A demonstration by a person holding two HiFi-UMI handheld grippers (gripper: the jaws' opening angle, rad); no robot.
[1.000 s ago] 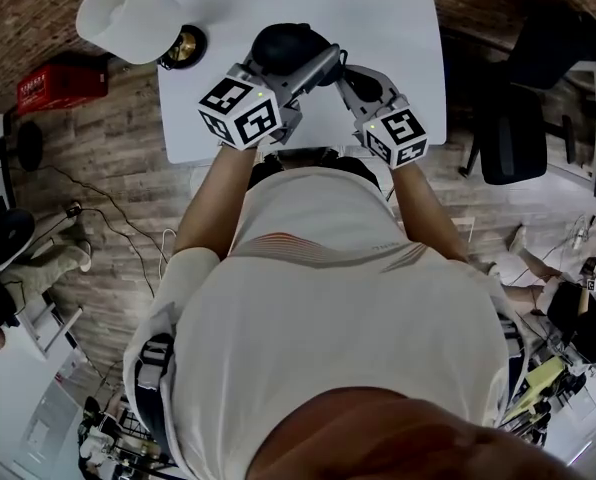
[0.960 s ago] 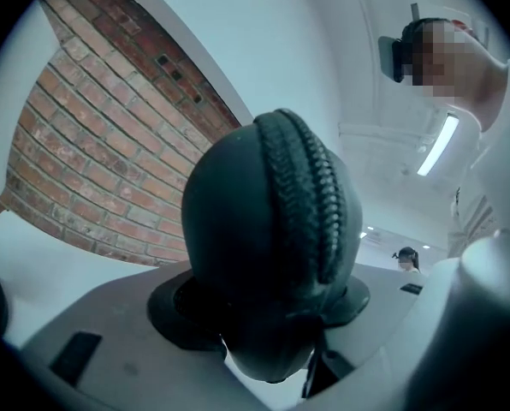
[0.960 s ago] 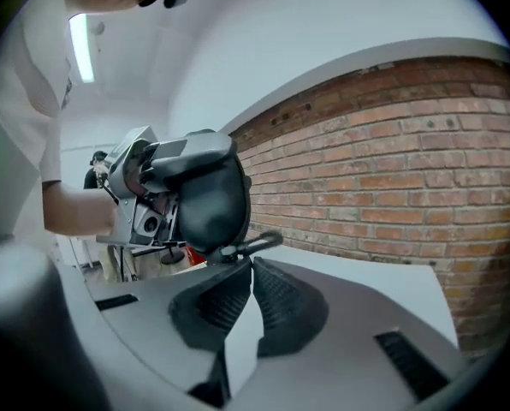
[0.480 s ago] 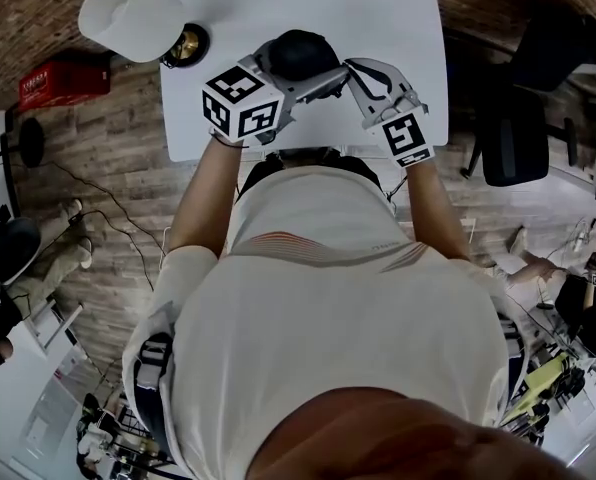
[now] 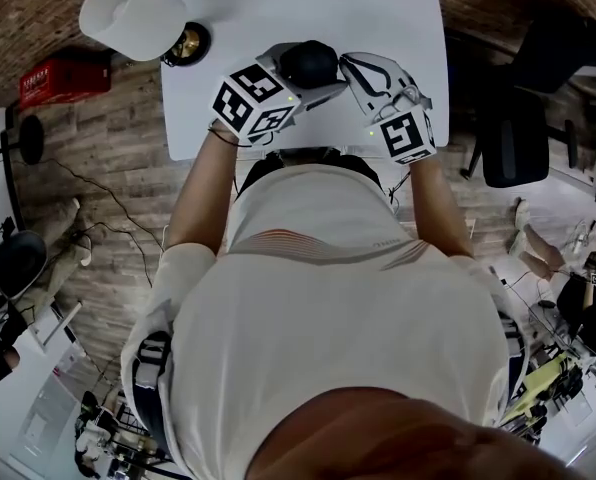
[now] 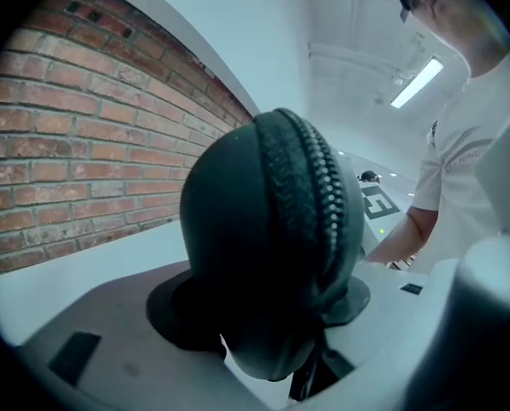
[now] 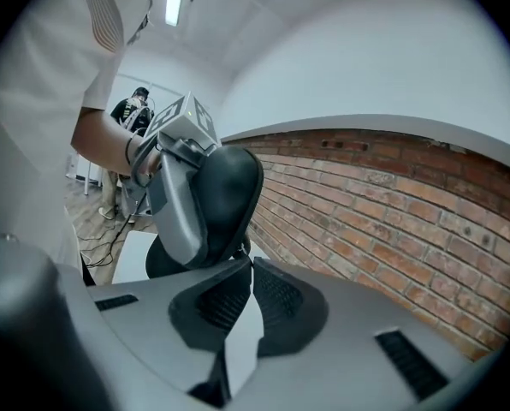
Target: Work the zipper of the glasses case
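In the head view a black, rounded glasses case is held above the white table. My left gripper is clamped on its sides, jaws wide. From the left gripper view the case fills the space between the pads, and its zipper runs over the top towards me. My right gripper comes in from the right. In the right gripper view its tips are shut at the case's lower end, pinching the small zipper pull.
At the table's far left corner stands a lamp with a white shade and a brass base. A red crate sits on the wooden floor to the left, and a black office chair stands to the right. The person's body hides the table's near edge.
The left gripper has turned and shifted a little right with the case. The right gripper has swung round to the case's right side, still shut at its end.
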